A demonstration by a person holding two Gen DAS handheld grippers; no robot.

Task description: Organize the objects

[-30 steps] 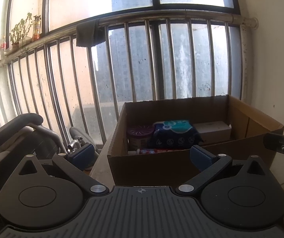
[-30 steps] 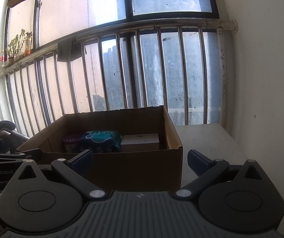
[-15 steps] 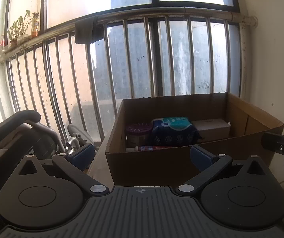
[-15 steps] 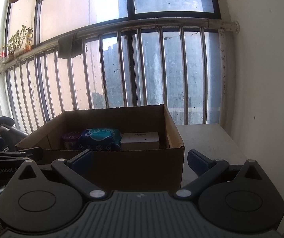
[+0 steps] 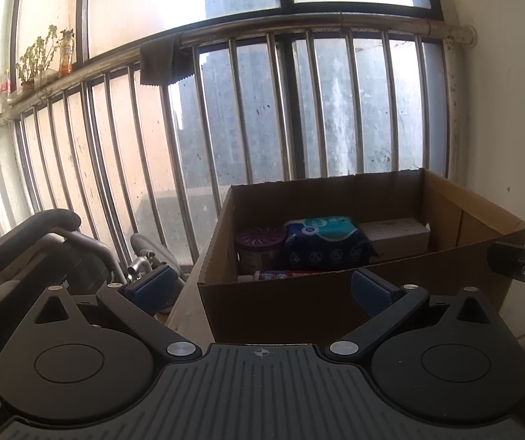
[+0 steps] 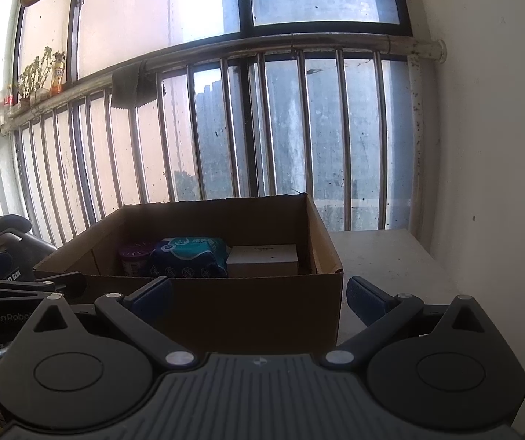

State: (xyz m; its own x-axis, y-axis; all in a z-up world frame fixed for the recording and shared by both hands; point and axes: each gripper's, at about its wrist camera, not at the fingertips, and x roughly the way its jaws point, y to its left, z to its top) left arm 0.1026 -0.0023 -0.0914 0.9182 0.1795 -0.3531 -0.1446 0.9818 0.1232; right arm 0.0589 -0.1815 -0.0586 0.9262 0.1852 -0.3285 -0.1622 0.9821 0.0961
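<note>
Left wrist view: left gripper point(image 5: 260, 284) and right gripper point(image 6: 258, 295) both spread apart, empty, before the cardboard box point(image 5: 335, 304) at the tabletop's point(image 6: 383, 256) left edge; a shove could tip the box off.

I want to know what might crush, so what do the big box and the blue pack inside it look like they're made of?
Box: brown corrugated cardboard, matte; fluting shows along its cut rim. Pack: soft printed plastic film, slightly glossy, with rounded bulging sides, so probably a soft filling. What fills it cannot be seen.
</note>
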